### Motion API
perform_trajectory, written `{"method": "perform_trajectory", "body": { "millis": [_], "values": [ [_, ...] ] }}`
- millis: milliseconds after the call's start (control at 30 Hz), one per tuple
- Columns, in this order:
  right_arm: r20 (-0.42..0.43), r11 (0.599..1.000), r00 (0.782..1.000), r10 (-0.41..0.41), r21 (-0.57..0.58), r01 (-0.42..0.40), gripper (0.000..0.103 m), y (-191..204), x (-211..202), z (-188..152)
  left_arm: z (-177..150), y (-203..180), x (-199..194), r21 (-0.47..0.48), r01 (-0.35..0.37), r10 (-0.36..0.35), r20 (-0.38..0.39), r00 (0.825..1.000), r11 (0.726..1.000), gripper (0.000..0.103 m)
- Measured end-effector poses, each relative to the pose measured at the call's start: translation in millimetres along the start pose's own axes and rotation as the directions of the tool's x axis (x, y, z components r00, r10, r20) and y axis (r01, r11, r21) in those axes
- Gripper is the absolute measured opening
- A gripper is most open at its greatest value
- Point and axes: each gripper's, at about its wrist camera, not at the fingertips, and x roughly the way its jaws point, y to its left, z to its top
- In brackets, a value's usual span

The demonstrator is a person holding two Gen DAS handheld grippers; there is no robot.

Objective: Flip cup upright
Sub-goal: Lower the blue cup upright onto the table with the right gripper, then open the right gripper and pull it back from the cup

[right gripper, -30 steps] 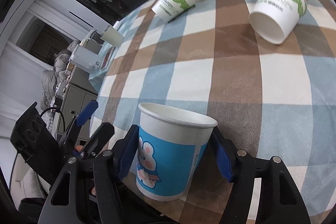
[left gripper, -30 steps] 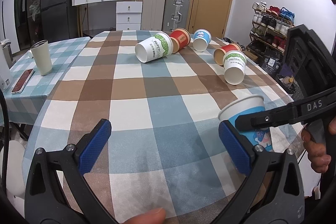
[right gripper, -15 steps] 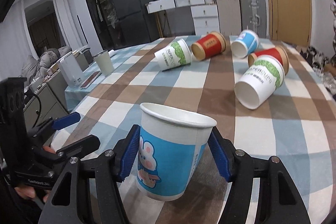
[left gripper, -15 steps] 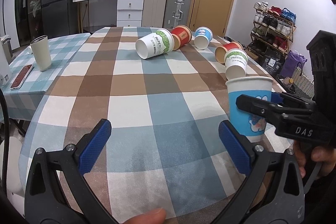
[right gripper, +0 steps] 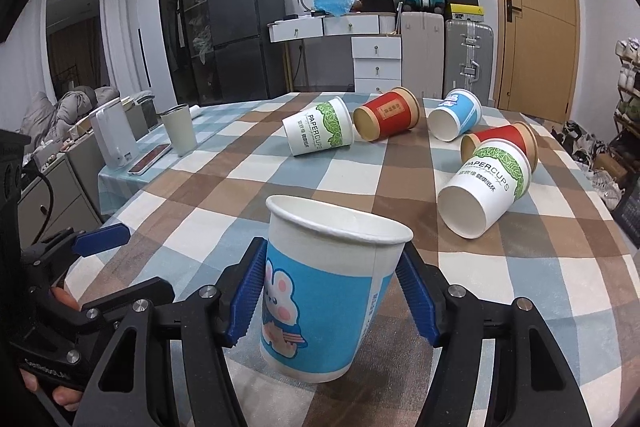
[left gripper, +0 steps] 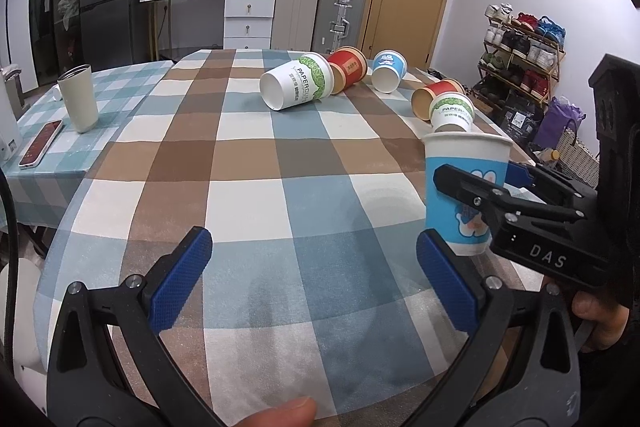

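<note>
A blue paper cup with a rabbit print (right gripper: 320, 299) stands nearly upright, mouth up, with its base at the checked tablecloth near the table's front right. My right gripper (right gripper: 332, 301) is shut on it, one blue pad on each side of its wall. The same cup (left gripper: 460, 187) and the right gripper's black fingers (left gripper: 500, 199) show at the right of the left wrist view. My left gripper (left gripper: 316, 283) is open and empty, low over the cloth to the cup's left.
Several paper cups lie on their sides farther back: a green-print one (left gripper: 298, 87), a red one (left gripper: 350, 67), a blue one (left gripper: 388, 71), another red (left gripper: 436, 97) and another green-print (right gripper: 484, 187). A beige tumbler (left gripper: 78, 99) and a phone (left gripper: 40, 143) sit at the left.
The right gripper has rolled level with the blue cup in it, turning the cup from tilted to nearly upright and lowering it to the cloth. The left gripper has stayed open in place.
</note>
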Motion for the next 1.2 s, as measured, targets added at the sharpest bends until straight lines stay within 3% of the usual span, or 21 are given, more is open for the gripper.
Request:
{"method": "perform_trajectory", "body": {
  "millis": [600,867,1000,1200],
  "values": [
    [0.038,0.999,0.999,0.024,-0.045,-0.022,0.072,5.2,-18.6,-19.7,0.2,5.0,1.9,-0.009,-0.006,0.006,0.01,1.0,1.0,0.102],
    [0.063,0.997,0.996,0.061,-0.051,-0.058,0.088,2.8,-24.5,-17.3,1.7,4.8,0.7,-0.012,-0.003,0.004,0.02,1.0,1.0,0.102],
    [0.086,0.993,0.99,0.116,-0.035,-0.113,0.102,-1.8,-32.4,-16.6,2.7,4.7,-3.1,-0.018,0.002,-0.001,0.032,0.999,1.0,0.102],
    [0.149,0.987,0.976,0.158,-0.021,-0.157,0.103,-10.0,-52.4,-15.4,3.9,-0.8,-14.7,-0.01,0.029,-0.029,0.077,0.997,1.0,0.102]
  ]
}}
